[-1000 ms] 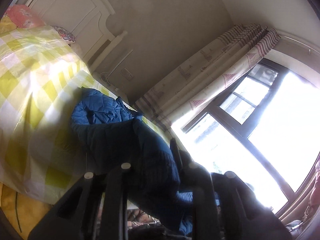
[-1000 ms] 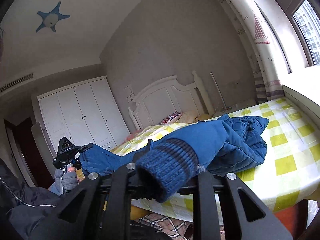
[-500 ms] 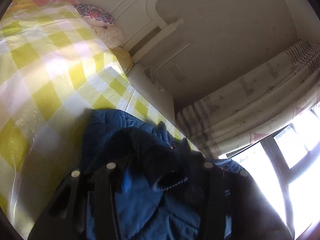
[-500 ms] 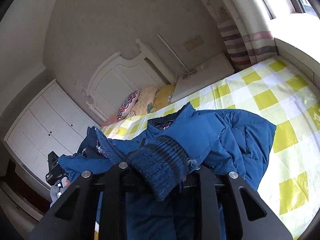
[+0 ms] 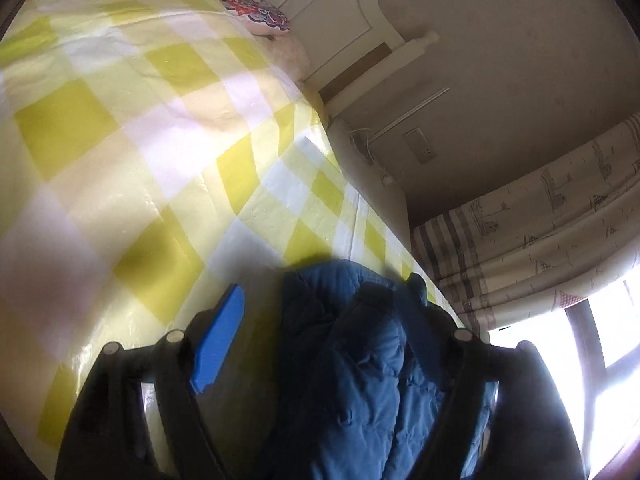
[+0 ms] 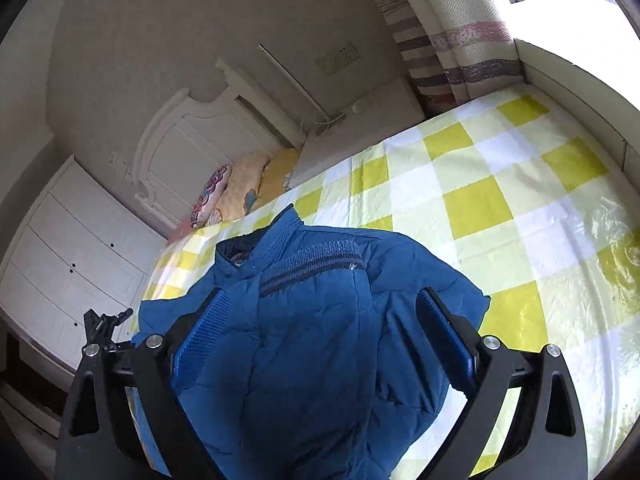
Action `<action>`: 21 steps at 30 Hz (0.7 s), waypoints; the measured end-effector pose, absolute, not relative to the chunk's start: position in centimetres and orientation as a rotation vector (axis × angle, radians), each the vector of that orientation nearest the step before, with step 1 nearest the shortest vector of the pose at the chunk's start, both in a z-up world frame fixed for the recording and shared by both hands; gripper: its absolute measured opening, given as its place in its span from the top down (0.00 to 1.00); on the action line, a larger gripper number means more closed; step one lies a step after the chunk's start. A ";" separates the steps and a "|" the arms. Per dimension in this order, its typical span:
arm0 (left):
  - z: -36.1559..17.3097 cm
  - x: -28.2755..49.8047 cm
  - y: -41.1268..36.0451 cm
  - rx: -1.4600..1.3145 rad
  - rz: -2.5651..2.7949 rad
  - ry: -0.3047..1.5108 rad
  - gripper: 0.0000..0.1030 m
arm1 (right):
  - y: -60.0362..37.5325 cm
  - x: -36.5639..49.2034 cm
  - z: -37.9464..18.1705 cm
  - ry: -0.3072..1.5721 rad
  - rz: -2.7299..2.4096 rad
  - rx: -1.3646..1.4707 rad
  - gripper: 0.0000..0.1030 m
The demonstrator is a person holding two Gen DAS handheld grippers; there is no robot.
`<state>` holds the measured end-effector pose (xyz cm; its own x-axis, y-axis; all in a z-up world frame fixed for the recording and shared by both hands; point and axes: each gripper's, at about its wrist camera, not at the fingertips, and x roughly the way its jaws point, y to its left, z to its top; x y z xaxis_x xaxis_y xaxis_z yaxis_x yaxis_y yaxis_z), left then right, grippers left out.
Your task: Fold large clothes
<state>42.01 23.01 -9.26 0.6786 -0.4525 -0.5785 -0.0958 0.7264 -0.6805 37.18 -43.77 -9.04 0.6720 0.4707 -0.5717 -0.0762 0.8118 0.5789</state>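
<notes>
— Two views to go through. What does the left wrist camera give?

— The left tongs [image 5: 320, 320] stand spread wide, having just been opening. One blue pad [image 5: 218, 344] is plain on the left; the other finger is dark against the glare from the window [image 5: 600, 340]. The blue padded jacket [image 5: 360, 360] lies between the fingers on the bed, bunched and in shadow, near the bed's edge on the curtain side. The left pad stands clear of the cloth; whether the right finger brushes it I cannot tell.

— And around it?

— The yellow-and-white checked bedcover [image 5: 140, 140] fills the left part of the view, with a patterned pillow [image 5: 256, 12] and the white headboard [image 5: 352, 12] at the top. A striped curtain [image 5: 540, 232] hangs at the right.

— Now the right wrist camera.

— The right tongs [image 6: 320, 328] are also spread, their jaws just opened, and grip nothing. The jacket [image 6: 312, 340] lies under and between the two blue pads [image 6: 200, 336], collar [image 6: 256, 240] pointing toward the headboard [image 6: 188, 136]. A ribbed knit cuff [image 6: 312, 264] rests across the jacket's upper part, just below the collar.

— Anything else there?

— Pillows [image 6: 240, 188] stand against the headboard, a white wardrobe [image 6: 68, 248] is at the left, and a black piece of the other gripper's hardware [image 6: 100, 324] shows at the jacket's left edge.
</notes>
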 end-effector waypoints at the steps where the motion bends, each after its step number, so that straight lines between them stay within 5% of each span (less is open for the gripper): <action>1: -9.1 42.1 22.3 -0.675 -0.248 0.839 0.18 | -43.3 37.6 -9.3 0.809 0.329 0.495 0.10; 7: -9.5 41.6 18.4 -0.431 -0.351 0.908 0.11 | -39.9 38.8 -10.6 0.903 0.355 0.247 0.10; 13: -9.5 42.1 16.0 -0.374 -0.412 0.916 0.11 | -38.4 39.0 -10.4 0.884 0.362 0.183 0.30; 21: -9.4 43.6 14.2 -0.309 -0.454 0.951 0.12 | -38.4 39.1 -10.7 0.889 0.360 0.209 0.31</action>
<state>43.57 14.16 -9.41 0.4979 -0.5010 -0.7079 0.2356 0.8637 -0.4456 39.05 -38.45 -10.66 0.5755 0.3902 -0.7187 -0.2192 0.9203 0.3242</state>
